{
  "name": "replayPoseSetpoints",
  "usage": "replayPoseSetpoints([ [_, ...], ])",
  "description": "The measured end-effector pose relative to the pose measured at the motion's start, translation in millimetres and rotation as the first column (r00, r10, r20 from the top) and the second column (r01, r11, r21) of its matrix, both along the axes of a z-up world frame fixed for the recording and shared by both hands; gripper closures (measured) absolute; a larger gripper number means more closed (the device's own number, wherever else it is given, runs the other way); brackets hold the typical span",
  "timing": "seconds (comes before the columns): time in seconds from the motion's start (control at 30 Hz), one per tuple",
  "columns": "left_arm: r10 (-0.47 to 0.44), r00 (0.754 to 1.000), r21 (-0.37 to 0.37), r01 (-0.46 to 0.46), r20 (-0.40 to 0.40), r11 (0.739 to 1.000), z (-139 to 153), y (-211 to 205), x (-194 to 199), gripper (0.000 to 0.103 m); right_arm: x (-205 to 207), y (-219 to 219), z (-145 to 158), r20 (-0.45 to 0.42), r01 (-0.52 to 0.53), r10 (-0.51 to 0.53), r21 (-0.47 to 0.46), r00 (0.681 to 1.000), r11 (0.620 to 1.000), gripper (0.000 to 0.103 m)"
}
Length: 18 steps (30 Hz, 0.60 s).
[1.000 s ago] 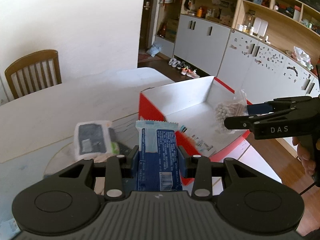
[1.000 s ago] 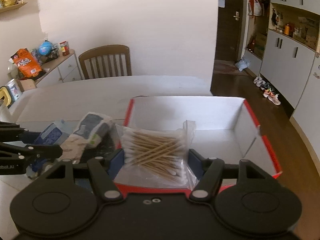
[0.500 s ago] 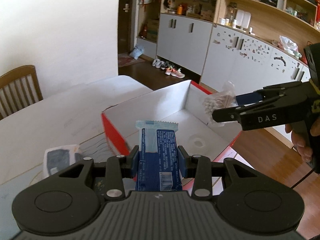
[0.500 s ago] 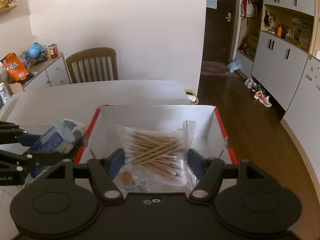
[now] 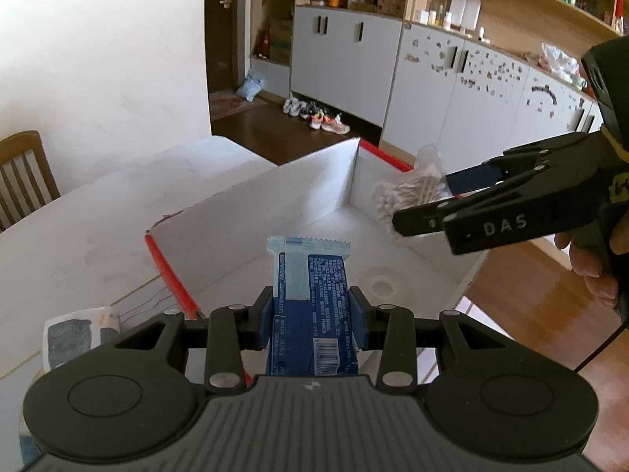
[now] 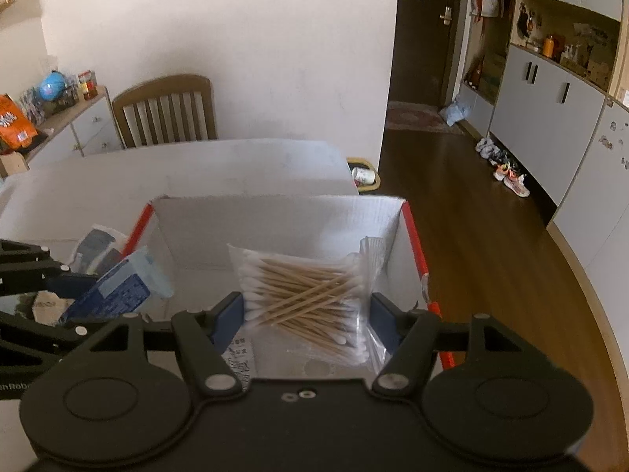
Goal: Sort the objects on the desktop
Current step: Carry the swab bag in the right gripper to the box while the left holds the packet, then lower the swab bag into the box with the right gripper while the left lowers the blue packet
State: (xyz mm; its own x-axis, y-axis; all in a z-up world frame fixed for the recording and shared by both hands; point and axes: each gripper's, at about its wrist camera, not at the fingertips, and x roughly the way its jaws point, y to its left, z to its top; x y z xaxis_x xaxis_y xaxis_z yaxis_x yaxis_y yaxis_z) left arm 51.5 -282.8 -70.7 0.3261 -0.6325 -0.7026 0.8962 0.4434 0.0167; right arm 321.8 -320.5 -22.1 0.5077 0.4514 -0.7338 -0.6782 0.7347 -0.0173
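White table (image 6: 243, 165); chair (image 6: 165, 112) whole only from right gripper (image 6: 306, 312).

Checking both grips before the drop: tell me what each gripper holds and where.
Left gripper: blue snack packet, clamped across its lower half. Right gripper: bag of cotton swabs, clamped by its two side edges.

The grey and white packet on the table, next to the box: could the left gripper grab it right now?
Probably not yet. The left gripper is already shut on the blue wrapper above the box, so its jaws are full. The grey and white packet lies uncovered on the table outside the box.
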Motion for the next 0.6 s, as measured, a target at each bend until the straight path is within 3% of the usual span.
replayPoseSetpoints([
  [0.33, -0.040, 0.999, 0.123, 0.039, 0.000, 0.992, -25, -41, 21, 0.066, 29, 15, -25, -0.035, -0.001, -0.001, -0.050, 0.999, 0.999, 0.034],
  [0.6, -0.045, 0.999, 0.172, 0.047, -0.019, 0.984, -40, -62, 38, 0.066, 51, 28, -44, -0.054, 0.004, -0.009, -0.088, 0.999, 0.996, 0.034],
])
